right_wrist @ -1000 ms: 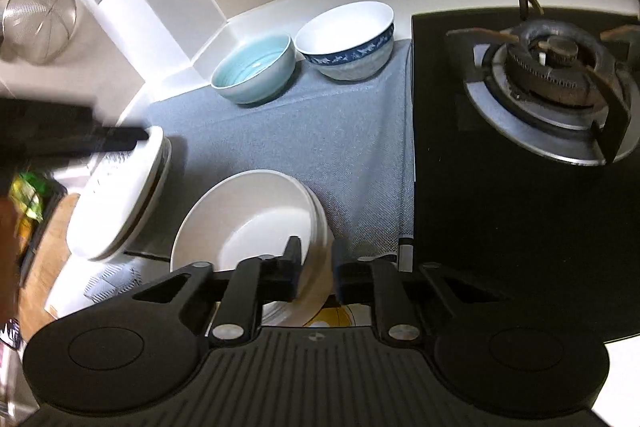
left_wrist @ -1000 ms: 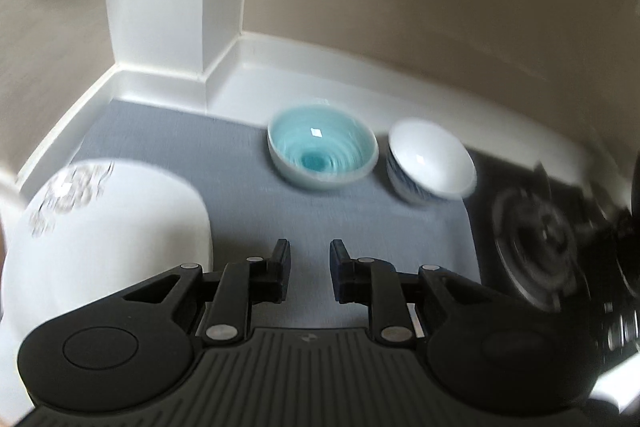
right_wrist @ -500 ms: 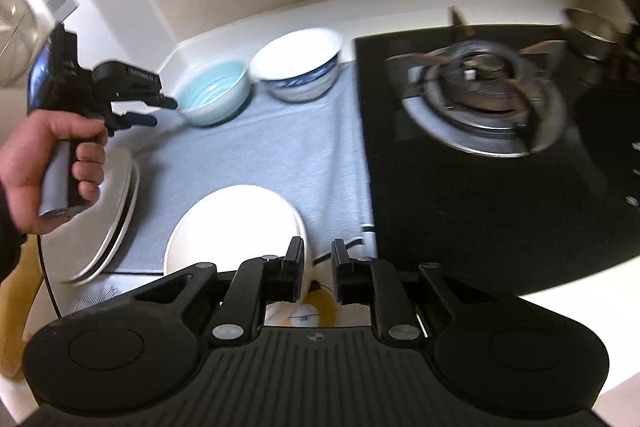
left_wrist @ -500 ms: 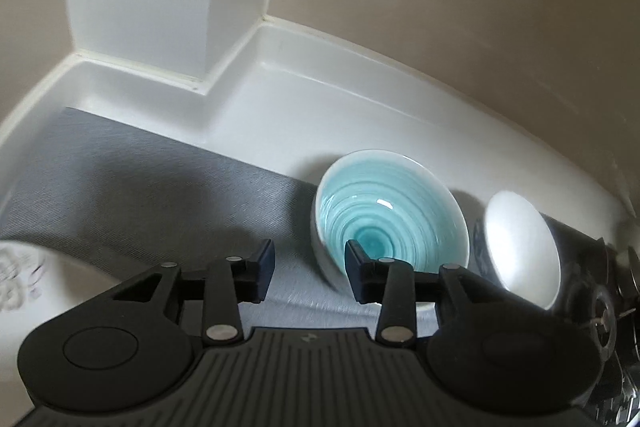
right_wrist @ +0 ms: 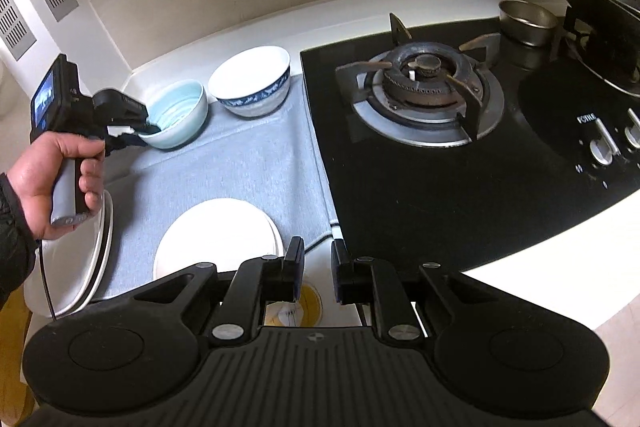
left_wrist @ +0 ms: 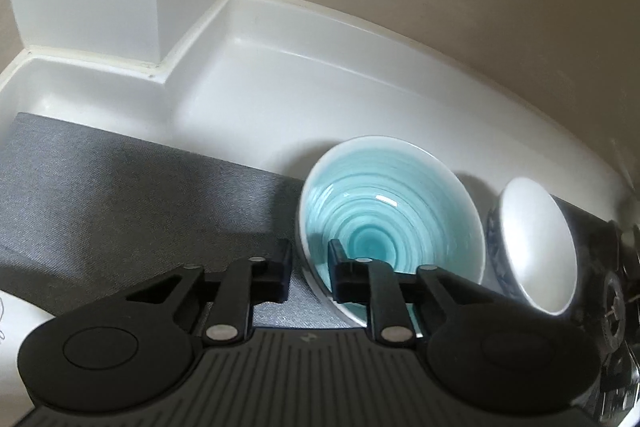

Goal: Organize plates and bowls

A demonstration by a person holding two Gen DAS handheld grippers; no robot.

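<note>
Working at a white counter (left_wrist: pixel 304 107) in a beige-walled corner, we see a grey mat (right_wrist: pixel 248 163) spread beside a black gas hob (right_wrist: pixel 432 147). Our left gripper (left_wrist: pixel 309 267) has its fingers spread astride the near rim of the turquoise bowl (left_wrist: pixel 400 219), one finger outside and one inside; whether they touch it we cannot tell. That bowl, glazed with concentric rings, sits at the mat's back edge just beside a white bowl with blue pattern (right_wrist: pixel 252 83). Our right gripper (right_wrist: pixel 317 275), fingers apart and empty, hovers near stacked white plates (right_wrist: pixel 216 231).
</note>
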